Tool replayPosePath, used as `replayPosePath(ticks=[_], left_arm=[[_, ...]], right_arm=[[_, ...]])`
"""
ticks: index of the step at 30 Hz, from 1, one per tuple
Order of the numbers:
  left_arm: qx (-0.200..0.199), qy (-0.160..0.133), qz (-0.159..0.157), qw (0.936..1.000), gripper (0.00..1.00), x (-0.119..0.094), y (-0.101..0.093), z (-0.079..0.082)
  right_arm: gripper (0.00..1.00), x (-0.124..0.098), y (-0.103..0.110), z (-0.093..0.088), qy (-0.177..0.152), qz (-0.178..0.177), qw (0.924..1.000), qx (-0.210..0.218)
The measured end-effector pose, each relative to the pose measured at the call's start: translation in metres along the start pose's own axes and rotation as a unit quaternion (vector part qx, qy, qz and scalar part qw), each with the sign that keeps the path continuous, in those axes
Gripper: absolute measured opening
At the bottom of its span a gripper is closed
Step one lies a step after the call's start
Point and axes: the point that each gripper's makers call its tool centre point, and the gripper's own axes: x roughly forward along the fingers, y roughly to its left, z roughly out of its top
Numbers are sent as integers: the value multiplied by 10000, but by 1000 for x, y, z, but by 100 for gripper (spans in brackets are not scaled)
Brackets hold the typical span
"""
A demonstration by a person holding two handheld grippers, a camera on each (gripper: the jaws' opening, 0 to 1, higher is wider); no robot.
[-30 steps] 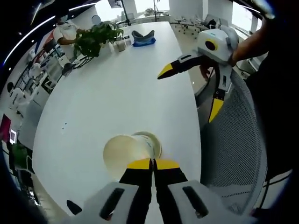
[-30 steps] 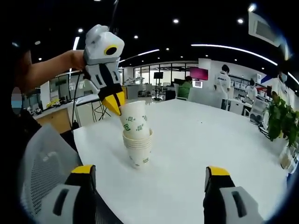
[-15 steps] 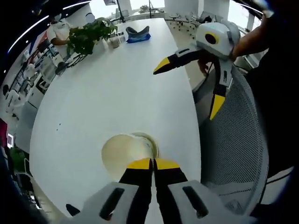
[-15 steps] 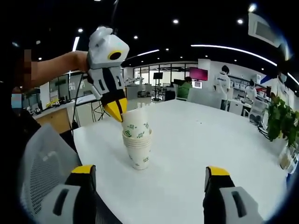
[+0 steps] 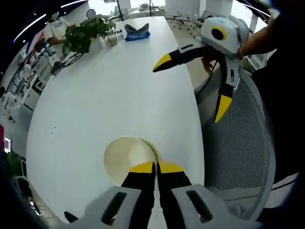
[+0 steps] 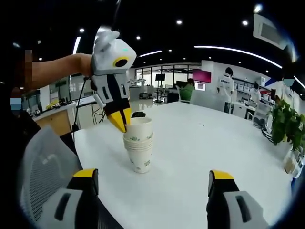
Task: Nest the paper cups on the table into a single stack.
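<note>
One stack of paper cups [image 6: 140, 144] stands upright on the white table [image 6: 205, 148], near the table's edge beside a mesh-backed chair [image 5: 238, 143]. Top cup [image 5: 128, 160] sits nested in the stack, rim just proud of the cup below; its open mouth faces the left gripper view from below the camera.

Left hand-held gripper [image 6: 119, 121]: yellow tips pressed together, clenched on the rim of the top cup on the side nearest the person. A bare forearm [image 6: 57, 71] runs off behind it to the left of the right gripper view.

Right hand-held gripper [image 5: 190, 81]: released, jaws spread wide, nothing between them. It is held off the table edge, above the chair, well apart from the stack. In the right gripper view its two yellow-tipped jaws flank the stack without touching it.

Far end of the table: a potted plant [image 5: 83, 34] and a dark blue object [image 5: 134, 32], too small to identify. People stand in the room beyond.
</note>
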Motion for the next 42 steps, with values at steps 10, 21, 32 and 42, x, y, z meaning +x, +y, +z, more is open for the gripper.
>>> replayPosePath(ticks=[10, 21, 32, 42], left_arm=[[-37, 81, -200, 9998, 0, 12, -3, -1], [-76, 81, -379, 9992, 0, 13, -2, -3], [-23, 71, -550, 9985, 1, 10, -6, -4], [44, 198, -659, 9976, 1, 12, -7, -7]], right_arm=[[97, 0, -1, -1, -2, -11, 10000, 6], [96, 1, 2, -4, 73, 63, 9999, -33], [96, 2, 4, -6, 153, 90, 9998, -96], [96, 2, 3, -7, 184, 46, 9998, -107]])
